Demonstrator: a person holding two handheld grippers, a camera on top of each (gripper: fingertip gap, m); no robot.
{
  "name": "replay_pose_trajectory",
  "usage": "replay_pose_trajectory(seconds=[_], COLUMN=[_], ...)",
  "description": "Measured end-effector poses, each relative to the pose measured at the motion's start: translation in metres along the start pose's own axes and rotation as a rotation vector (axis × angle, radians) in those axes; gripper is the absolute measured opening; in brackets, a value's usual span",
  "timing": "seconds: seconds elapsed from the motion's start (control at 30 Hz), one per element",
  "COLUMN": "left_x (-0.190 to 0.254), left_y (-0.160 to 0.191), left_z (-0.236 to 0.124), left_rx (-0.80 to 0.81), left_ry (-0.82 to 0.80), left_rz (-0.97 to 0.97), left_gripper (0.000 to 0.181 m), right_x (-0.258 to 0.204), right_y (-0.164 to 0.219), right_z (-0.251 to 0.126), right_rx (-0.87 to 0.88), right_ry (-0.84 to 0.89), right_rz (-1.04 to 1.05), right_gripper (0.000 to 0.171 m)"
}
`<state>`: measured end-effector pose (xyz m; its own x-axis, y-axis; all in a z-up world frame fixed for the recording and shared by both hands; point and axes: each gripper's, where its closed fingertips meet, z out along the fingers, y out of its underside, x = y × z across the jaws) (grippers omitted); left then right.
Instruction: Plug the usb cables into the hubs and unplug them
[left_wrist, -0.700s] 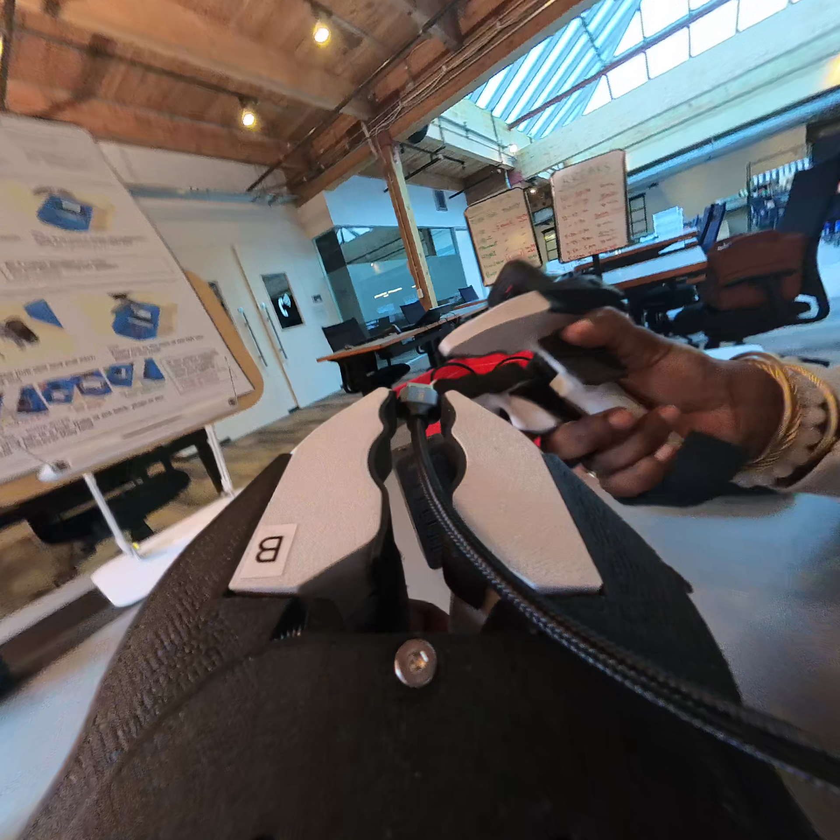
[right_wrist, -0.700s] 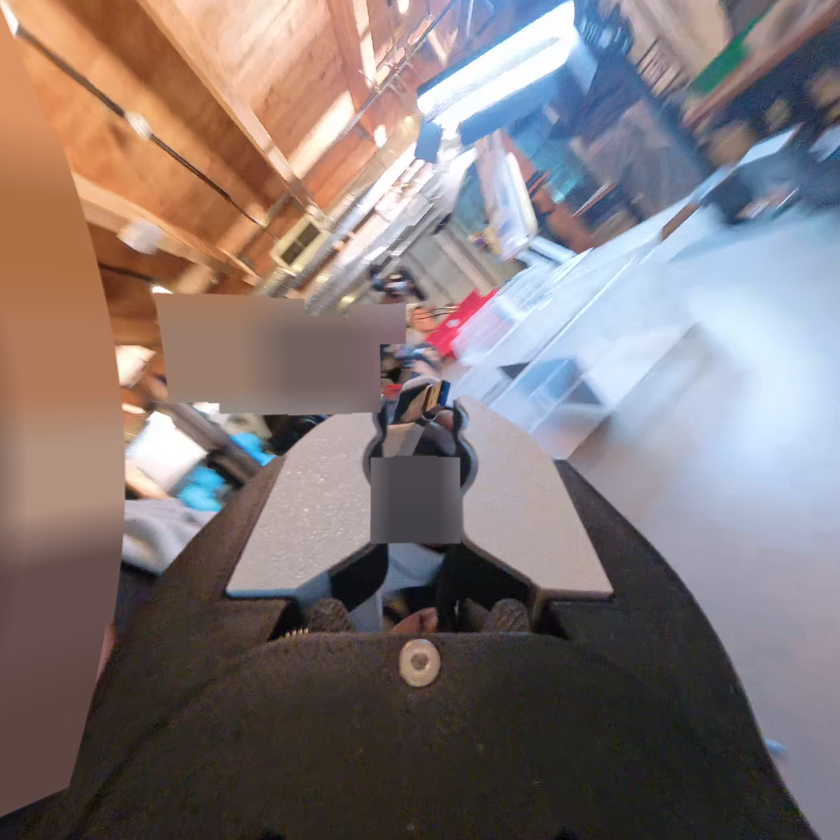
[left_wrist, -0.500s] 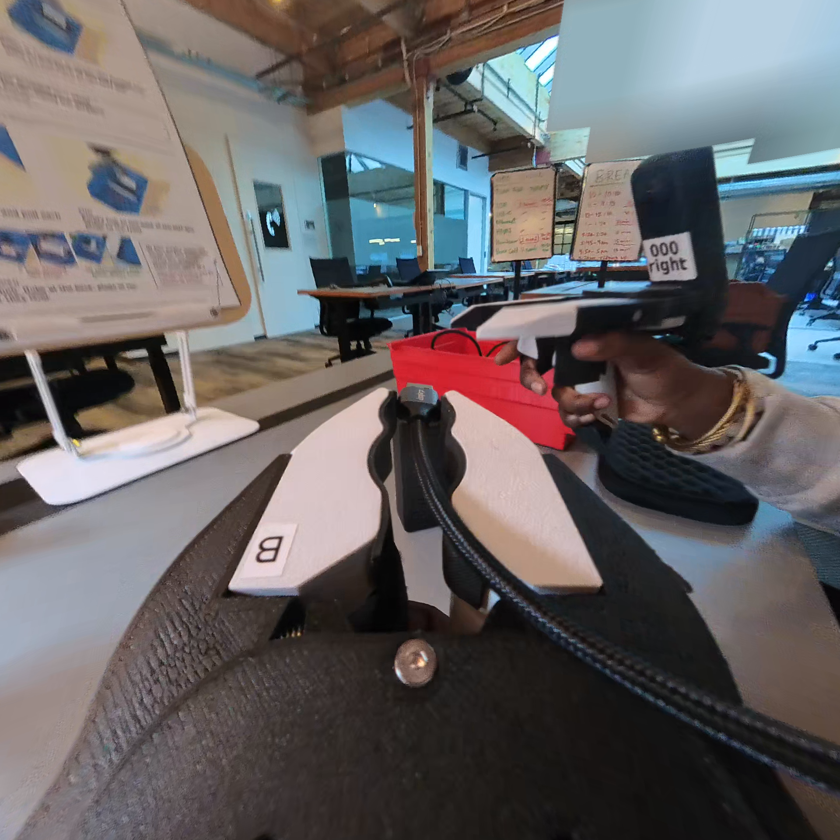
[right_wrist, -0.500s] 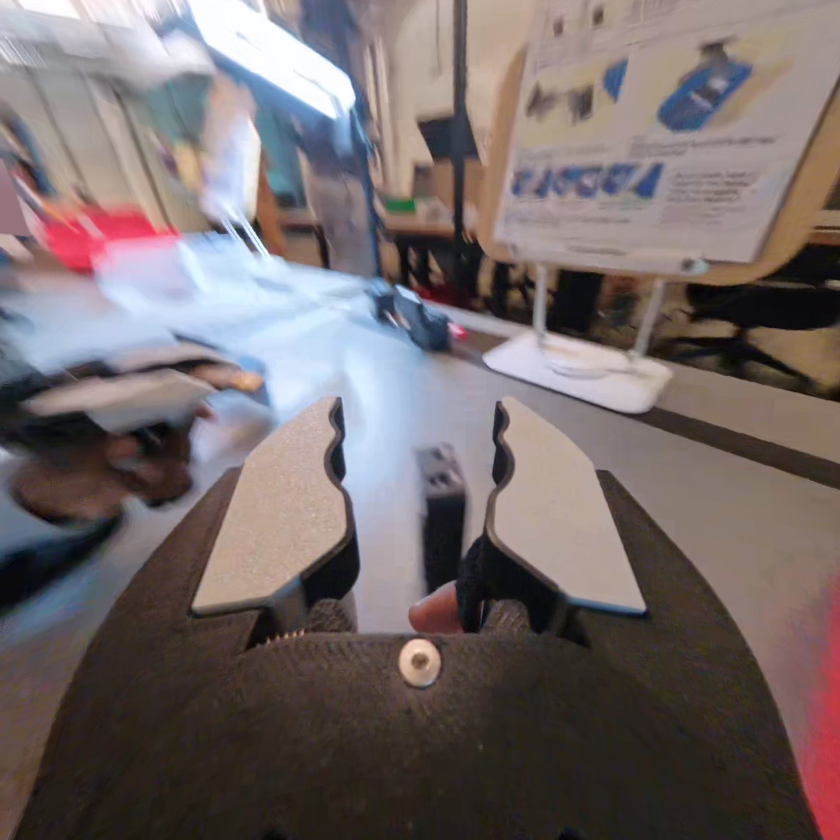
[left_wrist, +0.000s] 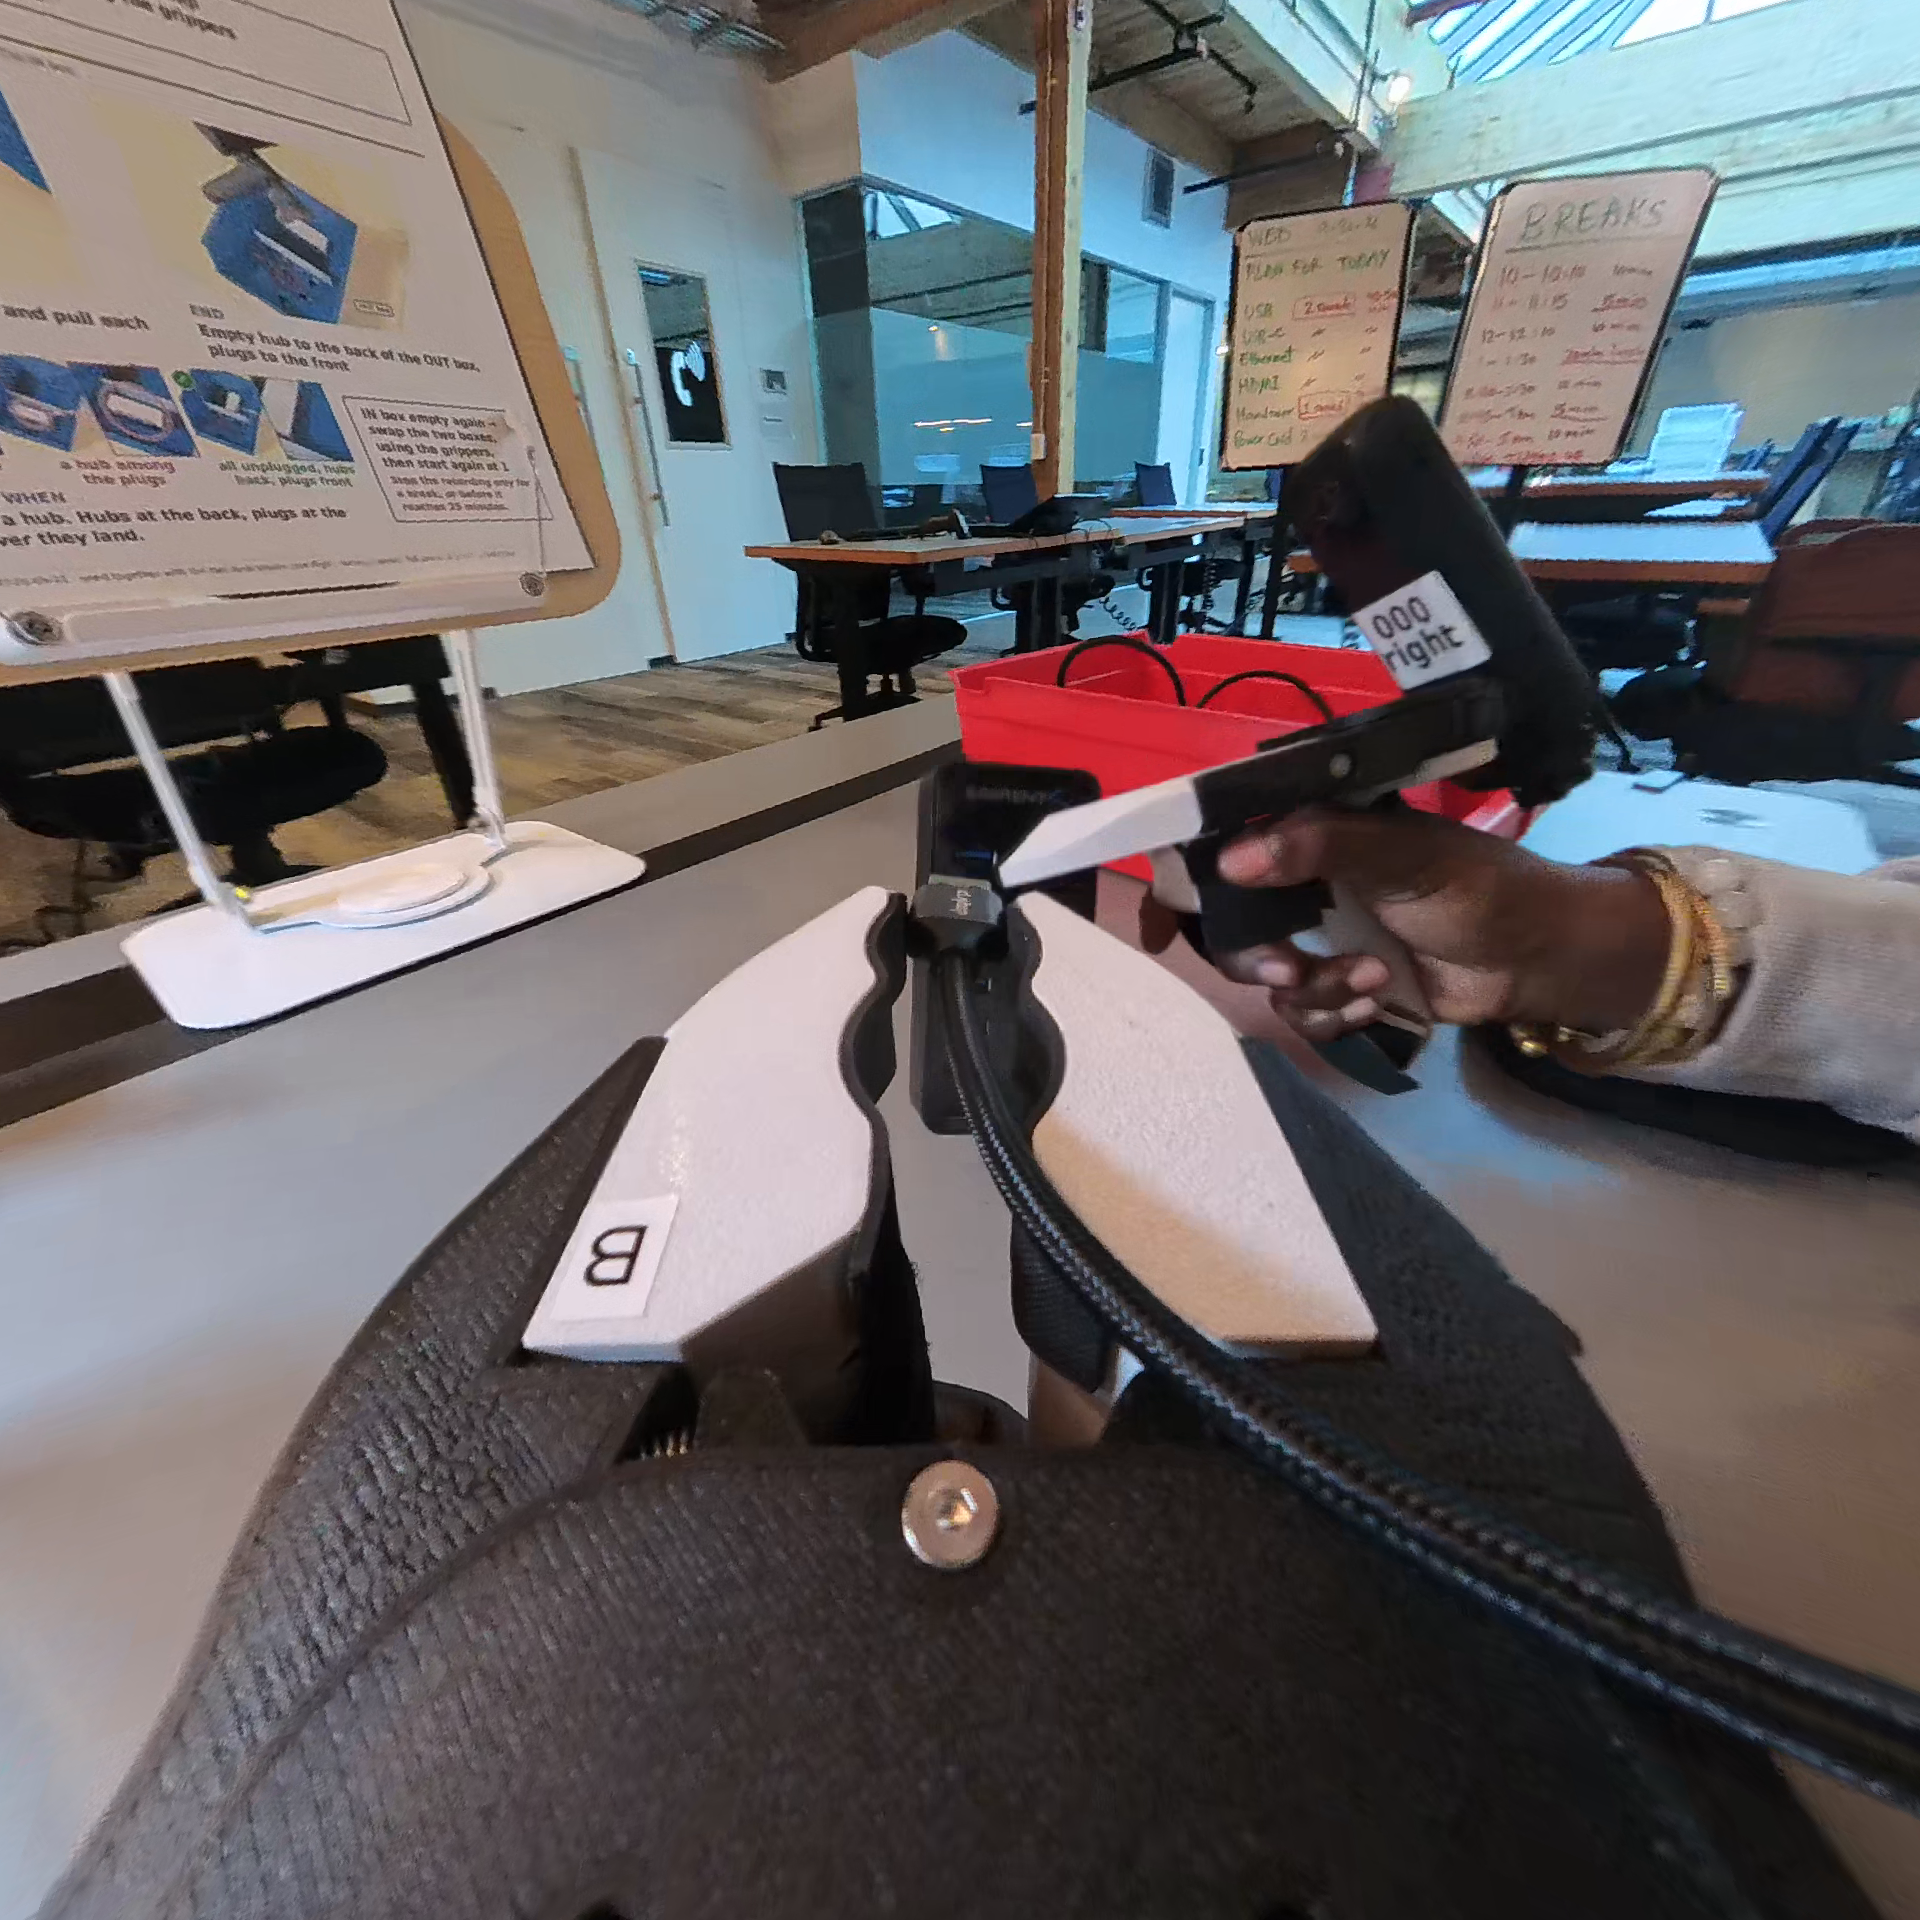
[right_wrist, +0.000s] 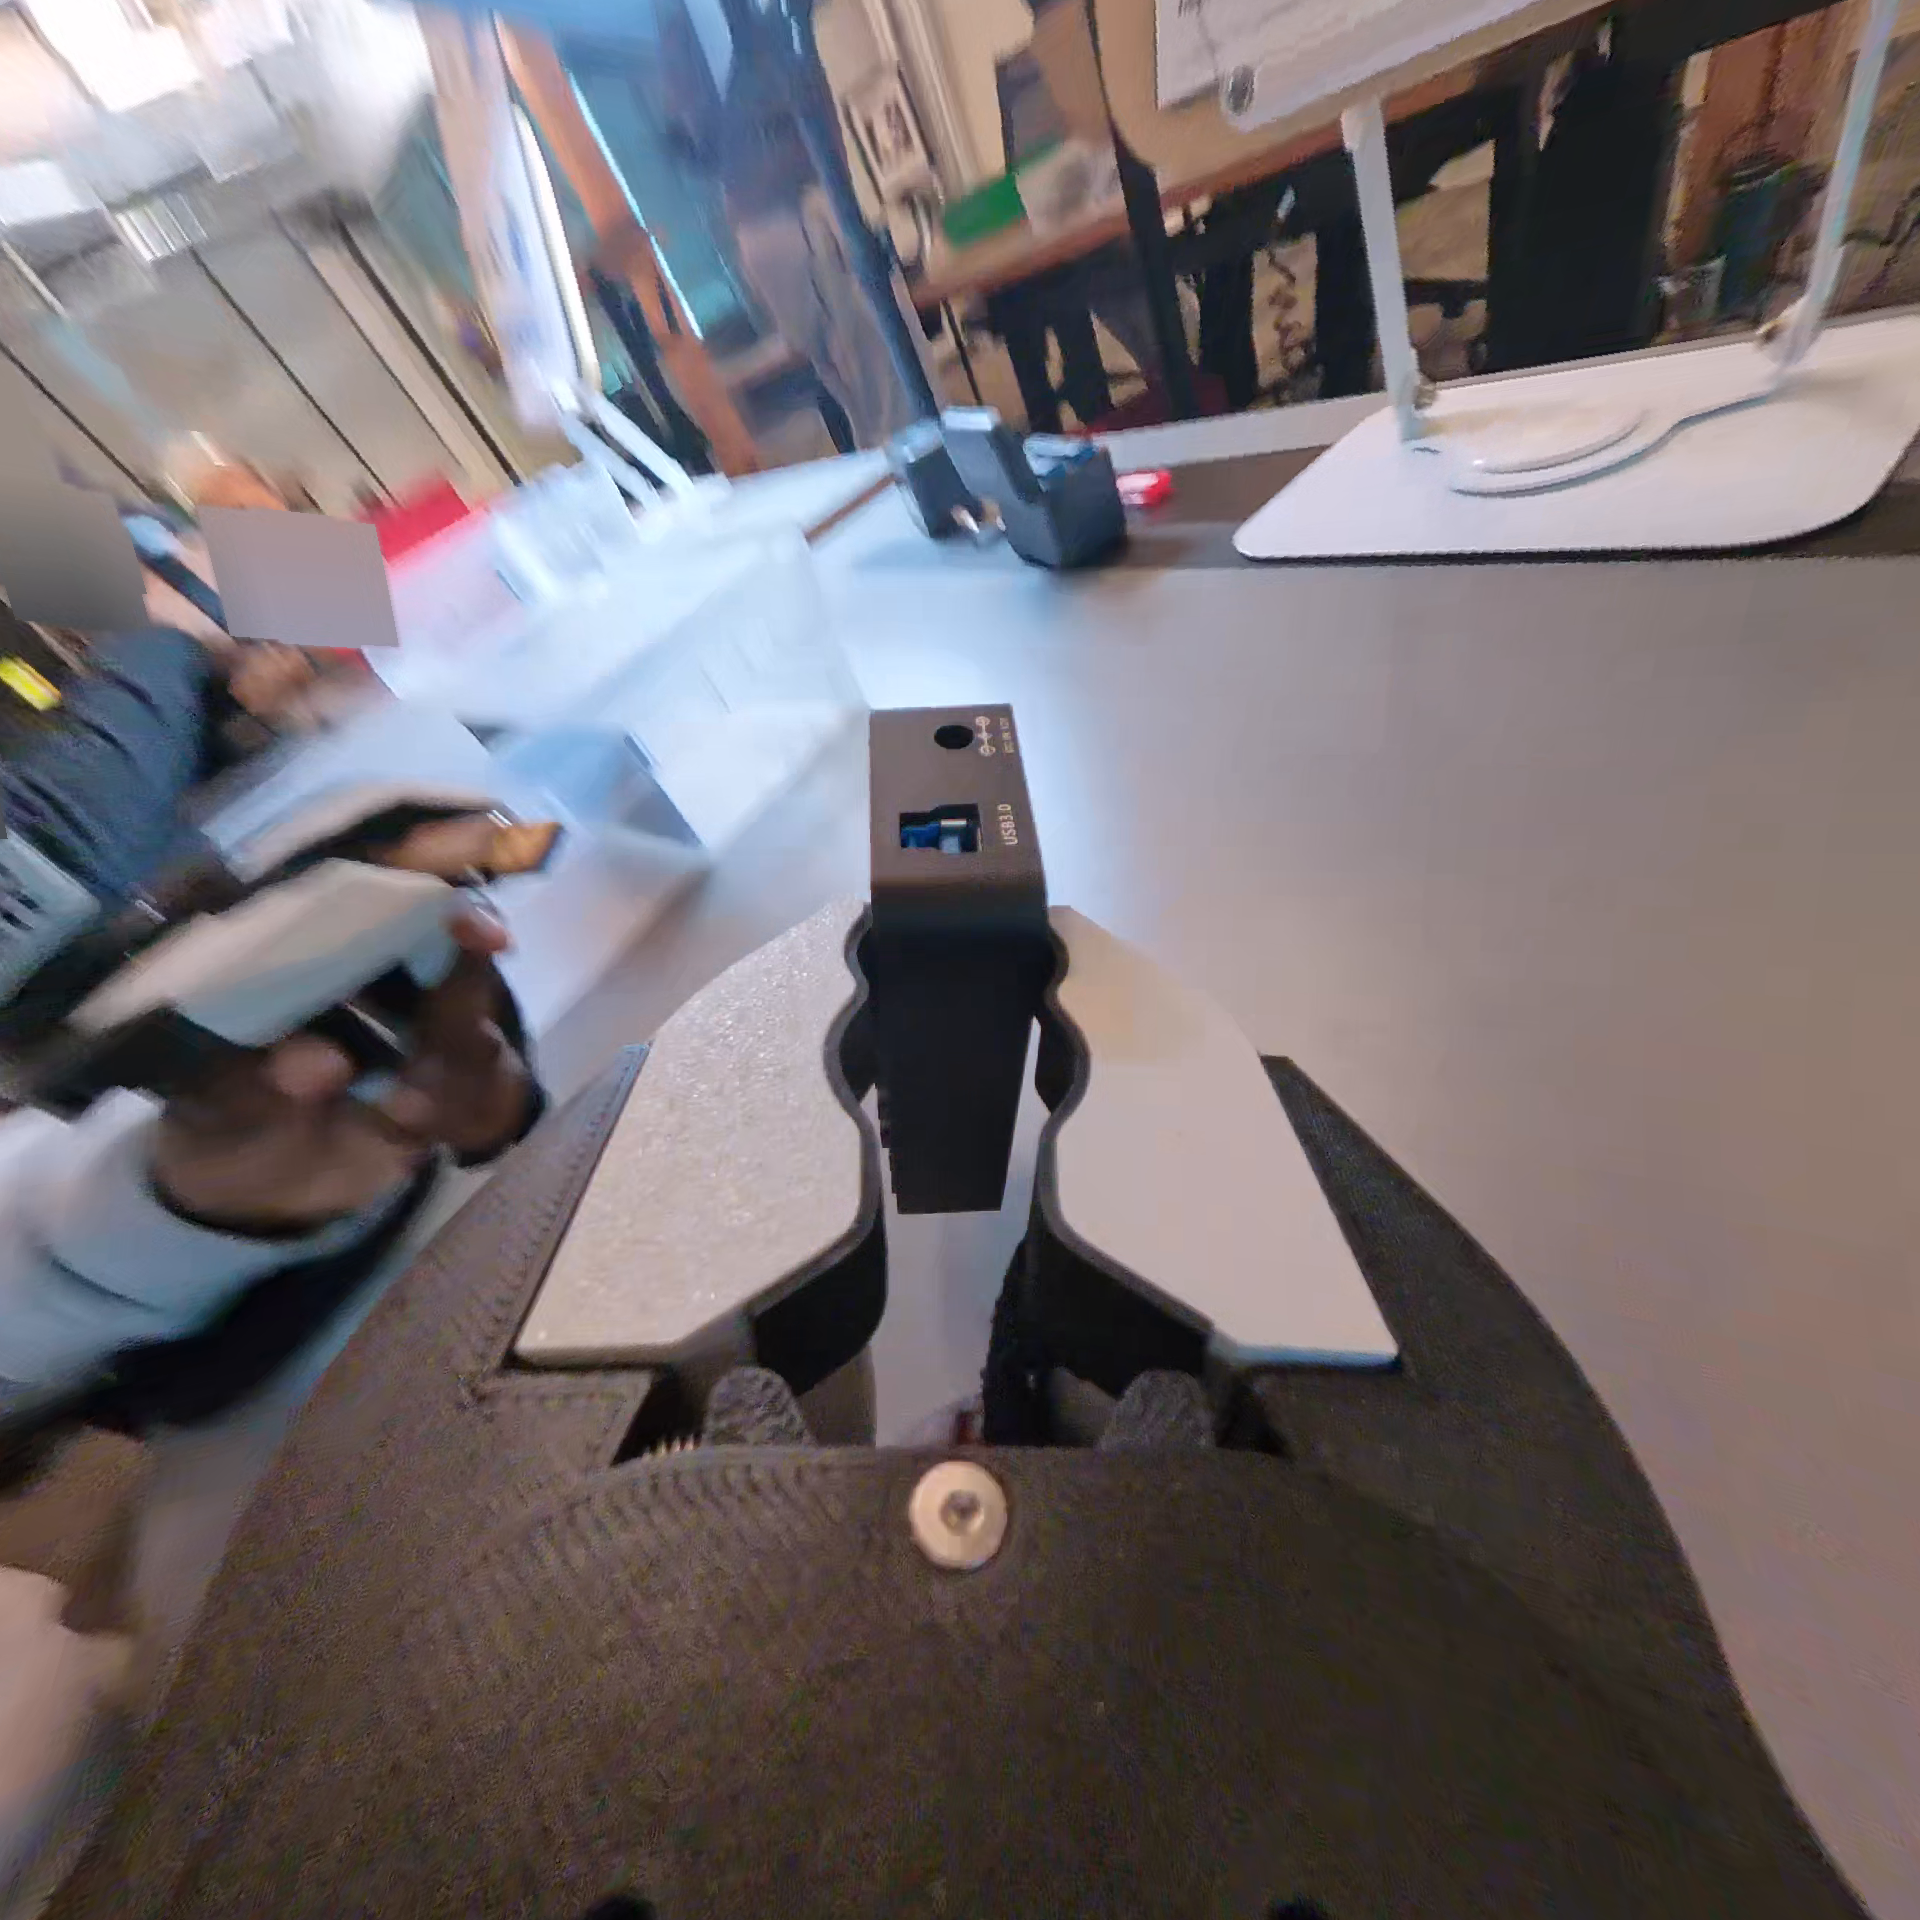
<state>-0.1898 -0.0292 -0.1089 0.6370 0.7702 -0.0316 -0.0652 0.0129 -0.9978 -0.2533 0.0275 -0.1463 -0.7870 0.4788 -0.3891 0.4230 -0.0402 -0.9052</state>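
My left gripper (left_wrist: 956, 925) is shut on a black USB plug (left_wrist: 958, 902). Its braided cable (left_wrist: 1195, 1382) trails back to the lower right. My right gripper (right_wrist: 951, 925) is shut on a long black hub (right_wrist: 951, 831) and holds it over the grey table (right_wrist: 1455, 831). A blue port (right_wrist: 940, 831) on the hub's end shows empty. In the left wrist view the hub (left_wrist: 961, 821) sits just beyond the plug, with the right gripper (left_wrist: 1023, 868) coming in from the right. In the right wrist view the left gripper (right_wrist: 457, 894) and its plug (right_wrist: 520, 847) are to the left, apart from the hub.
A red bin (left_wrist: 1143, 727) holding black cables stands behind the hub. An instruction board on a white stand (left_wrist: 343, 914) is at the far left, and its base also shows in the right wrist view (right_wrist: 1558, 468). A dark clamp-like object (right_wrist: 1039, 488) and clear bins (right_wrist: 675, 665) lie farther off. There is about 10 cm between the tips of the two grippers.
My right gripper was open around the hub and has now shut on it. My left gripper has brought the plug close to the hub.
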Motion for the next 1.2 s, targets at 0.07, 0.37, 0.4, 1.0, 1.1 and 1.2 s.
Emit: replay_pose_trajectory(seconds=[0.07,0.37,0.4,1.0,1.1,1.2], left_x=[0.001,-0.001,-0.002,0.000,-0.001,-0.002], left_y=[-0.001,-0.004,-0.003,-0.001,-0.001,0.000], left_z=[0.002,0.000,0.000,0.001,0.000,0.001], left_rx=[-0.002,-0.006,-0.012,-0.008,-0.002,-0.008], left_ry=[-0.031,-0.125,-0.130,-0.124,-0.134,-0.148], left_rz=[0.060,0.266,0.279,0.247,0.244,0.259], left_gripper=[0.018,0.018,0.018,0.018,0.018,0.018], right_x=[-0.013,-0.054,-0.055,-0.066,-0.067,-0.071], right_y=[-0.007,-0.006,-0.005,-0.011,-0.012,-0.012], right_z=[0.002,0.016,0.017,0.011,0.011,0.011], right_rx=[0.082,0.206,0.206,0.266,0.275,0.291], right_ry=[-0.040,-0.119,-0.110,-0.036,-0.026,-0.025], right_rz=[0.080,0.107,0.086,-0.135,-0.153,-0.170], right_gripper=[0.027,0.028,0.028,0.028,0.028,0.028])
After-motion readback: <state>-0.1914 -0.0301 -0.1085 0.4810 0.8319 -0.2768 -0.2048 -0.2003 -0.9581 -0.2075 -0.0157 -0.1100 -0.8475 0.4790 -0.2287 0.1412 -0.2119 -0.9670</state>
